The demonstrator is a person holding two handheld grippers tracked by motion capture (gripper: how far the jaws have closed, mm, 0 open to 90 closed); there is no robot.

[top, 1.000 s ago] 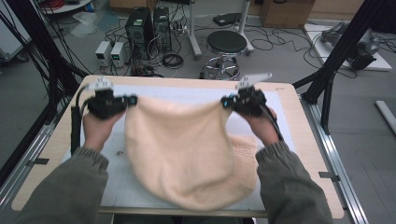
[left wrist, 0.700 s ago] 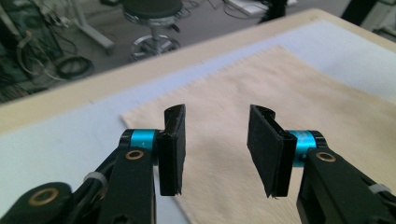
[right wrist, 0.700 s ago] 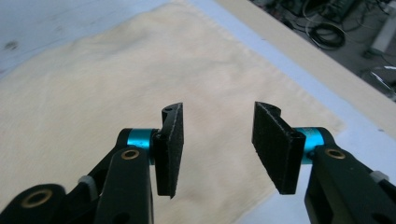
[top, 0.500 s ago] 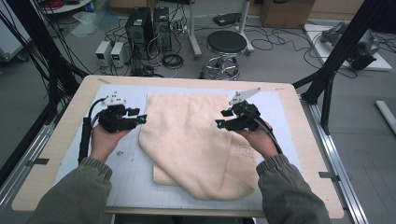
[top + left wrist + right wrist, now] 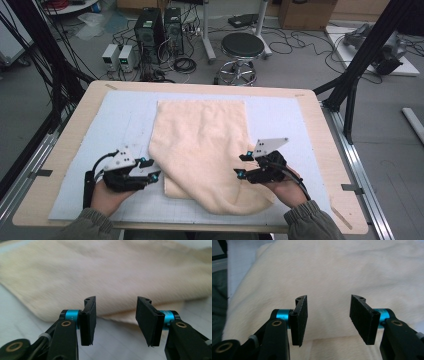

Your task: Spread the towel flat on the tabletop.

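Two hand-held grippers flank a cream, fluffy fabric towel (image 5: 202,150) that lies spread on the pale grey mat (image 5: 120,115) covering the wooden bench (image 5: 65,150). Left of the towel, the left hand-held gripper (image 5: 152,169) sits just off the cloth's near left edge; its jaws have just been opening and stand apart with nothing between them. The towel's far half lies flat, while its near edge is folded and bunched. Over the towel's near right corner, the right hand-held gripper (image 5: 241,165) has likewise just been opening, its jaws apart and empty.
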